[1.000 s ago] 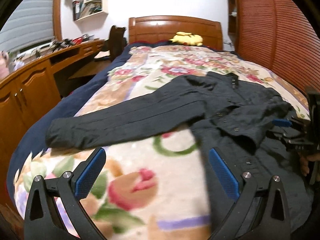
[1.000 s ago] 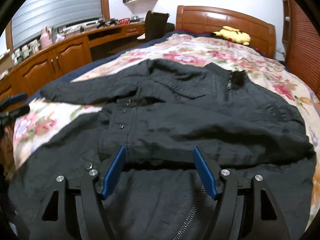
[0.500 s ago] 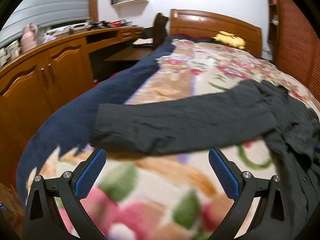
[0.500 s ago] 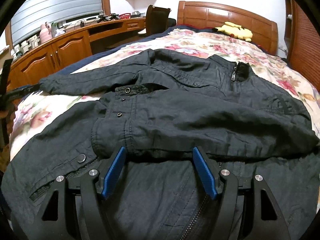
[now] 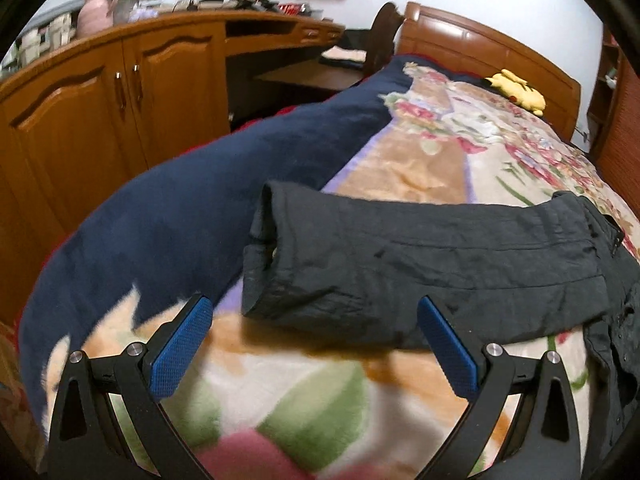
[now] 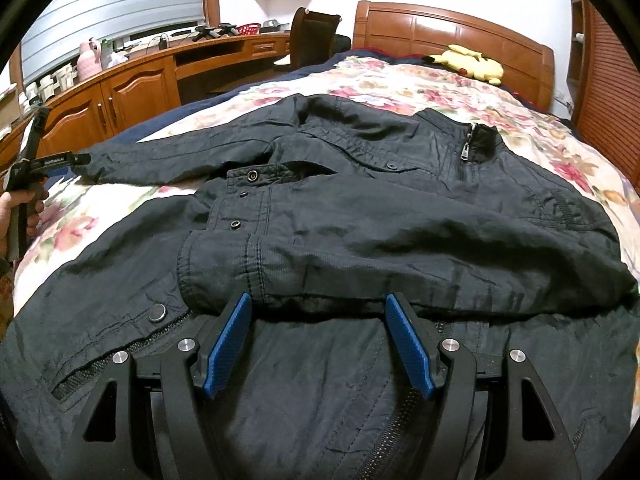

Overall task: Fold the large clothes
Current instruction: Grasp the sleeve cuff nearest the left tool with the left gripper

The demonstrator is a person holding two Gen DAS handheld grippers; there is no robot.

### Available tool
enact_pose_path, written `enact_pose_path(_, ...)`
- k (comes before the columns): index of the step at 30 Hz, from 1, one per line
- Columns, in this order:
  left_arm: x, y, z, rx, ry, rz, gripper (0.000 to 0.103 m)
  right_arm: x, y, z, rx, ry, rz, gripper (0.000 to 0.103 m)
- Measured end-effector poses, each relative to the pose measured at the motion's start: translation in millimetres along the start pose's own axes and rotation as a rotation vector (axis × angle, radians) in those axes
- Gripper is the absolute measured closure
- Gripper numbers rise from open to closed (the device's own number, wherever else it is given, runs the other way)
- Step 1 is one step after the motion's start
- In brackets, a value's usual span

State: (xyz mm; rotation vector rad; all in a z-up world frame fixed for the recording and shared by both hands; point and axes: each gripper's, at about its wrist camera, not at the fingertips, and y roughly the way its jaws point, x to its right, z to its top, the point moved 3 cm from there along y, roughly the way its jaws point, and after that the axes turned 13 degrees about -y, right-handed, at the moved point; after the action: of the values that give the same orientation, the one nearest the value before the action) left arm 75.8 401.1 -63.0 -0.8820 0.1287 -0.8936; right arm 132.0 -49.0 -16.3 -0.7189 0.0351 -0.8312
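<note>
Black jacket (image 6: pixel 360 232) is lying spread on the floral blanket (image 5: pixel 420 172), one sleeve folded across its front. Its other sleeve (image 5: pixel 400 268) is stretching toward the bed's navy edge (image 5: pixel 168 224). Left gripper (image 5: pixel 314 344) is hovering released before the cuff; right gripper (image 6: pixel 318 340) is gaping, released, at the folded sleeve's hem.

Black jacket (image 6: pixel 360 240) flat on bed, one sleeve (image 5: pixel 420 256) outstretched, other folded across.

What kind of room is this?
Most likely a home bedroom: a bed with a wooden headboard and floral blanket, a yellow plush toy, and a built-in wooden desk.
</note>
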Motion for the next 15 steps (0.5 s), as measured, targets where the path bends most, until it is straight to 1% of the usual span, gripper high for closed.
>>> enact_pose_path(1,-1.5,2.1,-0.2,-0.009,-0.007,-0.002,0.001,-0.1,-0.1,-0.1,0.0,0.0,0.0,0.032)
enact_pose_path(3,-1.6,6.1,-0.5,-0.032,-0.01,-0.017,0.009,-0.4,-0.1,0.1,0.001,0.0,-0.001,0.032)
enact_pose_path(4,-1.3,7.7,-0.1,-0.044,-0.006,-0.025,0.011,-0.5,0.2,0.2,0.001,0.001,-0.001,0.032)
enact_pose_path(6,-1.1,11.5,0.3,-0.06,-0.002,-0.014,0.023,-0.6,-0.1,-0.1,0.001,0.001,-0.001,0.032)
enact_pose_path(7,-1.6,13.5,0.5,-0.066,-0.002,-0.003,0.026,-0.8,-0.1,-0.1,0.001,0.001,-0.001,0.032)
enact_pose_path(8,-1.0,15.1,0.1,-0.074,-0.002,-0.004,0.034,-0.9,-0.1,-0.1,0.001,0.001,-0.001,0.032)
enact_pose_path(9,-0.1,15.1,-0.5,-0.08,0.003,-0.013,0.046,-1.0,0.0,-0.1,0.001,0.001,-0.001,0.032)
enact_pose_path(10,2.5,15.3,-1.5,-0.088,0.014,-0.022,0.05,-0.8,0.0,0.0,0.001,0.001,-0.001,0.032)
enact_pose_path(11,5.8,14.3,-2.7,-0.088,0.033,-0.021,0.059,-0.6,0.2,0.2,0.001,0.001,-0.001,0.032)
enact_pose_path(12,9.3,12.8,-3.5,-0.094,0.051,-0.034,0.075,-0.4,0.4,0.4,0.001,0.002,-0.001,0.032)
enact_pose_path(13,13.2,11.2,-4.9,-0.105,0.062,-0.047,0.08,-0.3,0.4,0.5,0.001,0.002,-0.001,0.032)
enact_pose_path(15,22.5,2.5,-6.1,-0.093,0.088,-0.024,0.085,-3.5,-0.9,-0.3,0.001,0.003,0.002,0.032)
